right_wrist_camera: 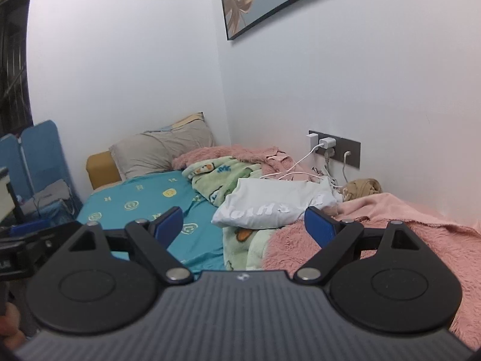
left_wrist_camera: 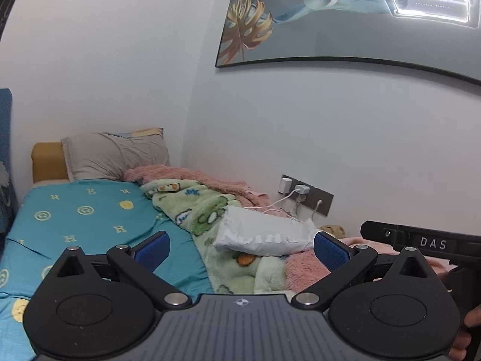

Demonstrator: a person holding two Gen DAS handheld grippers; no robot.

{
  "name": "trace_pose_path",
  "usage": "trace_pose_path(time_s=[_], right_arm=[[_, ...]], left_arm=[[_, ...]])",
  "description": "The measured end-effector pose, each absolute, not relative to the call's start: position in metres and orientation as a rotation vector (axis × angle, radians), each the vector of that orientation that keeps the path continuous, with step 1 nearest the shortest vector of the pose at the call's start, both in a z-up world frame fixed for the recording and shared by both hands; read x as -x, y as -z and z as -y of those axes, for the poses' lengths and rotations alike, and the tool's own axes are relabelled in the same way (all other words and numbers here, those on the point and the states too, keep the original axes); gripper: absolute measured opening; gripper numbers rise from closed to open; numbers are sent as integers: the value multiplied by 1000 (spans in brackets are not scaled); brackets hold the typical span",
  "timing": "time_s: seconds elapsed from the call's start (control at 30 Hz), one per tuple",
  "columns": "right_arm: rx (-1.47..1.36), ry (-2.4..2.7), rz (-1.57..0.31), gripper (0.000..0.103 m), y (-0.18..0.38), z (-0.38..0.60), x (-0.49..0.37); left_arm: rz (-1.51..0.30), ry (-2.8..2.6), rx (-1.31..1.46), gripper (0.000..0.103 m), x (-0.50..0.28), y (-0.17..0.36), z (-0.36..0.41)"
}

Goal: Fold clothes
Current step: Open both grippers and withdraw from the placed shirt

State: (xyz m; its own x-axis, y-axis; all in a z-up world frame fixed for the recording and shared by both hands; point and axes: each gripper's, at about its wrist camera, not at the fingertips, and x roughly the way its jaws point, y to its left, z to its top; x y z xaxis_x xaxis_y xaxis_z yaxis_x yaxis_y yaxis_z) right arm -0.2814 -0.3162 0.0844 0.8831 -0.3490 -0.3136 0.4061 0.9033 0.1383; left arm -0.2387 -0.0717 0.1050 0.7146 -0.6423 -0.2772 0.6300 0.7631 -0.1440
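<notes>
Jaws of both the left gripper and the right gripper stood wide apart and empty above the bed, apparently poised for a first grasp. No loose garment could be identified; a white plastic bag, contents hidden, lay on the green blanket beside the pink blanket.
</notes>
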Motion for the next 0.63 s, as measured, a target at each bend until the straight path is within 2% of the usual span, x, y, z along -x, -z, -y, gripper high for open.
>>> trace_pose_path(time_s=[0.63], right_arm=[[-160, 421, -322, 89, -69, 298, 281]], left_arm=[[-308, 658, 48, 103, 242, -99, 58]])
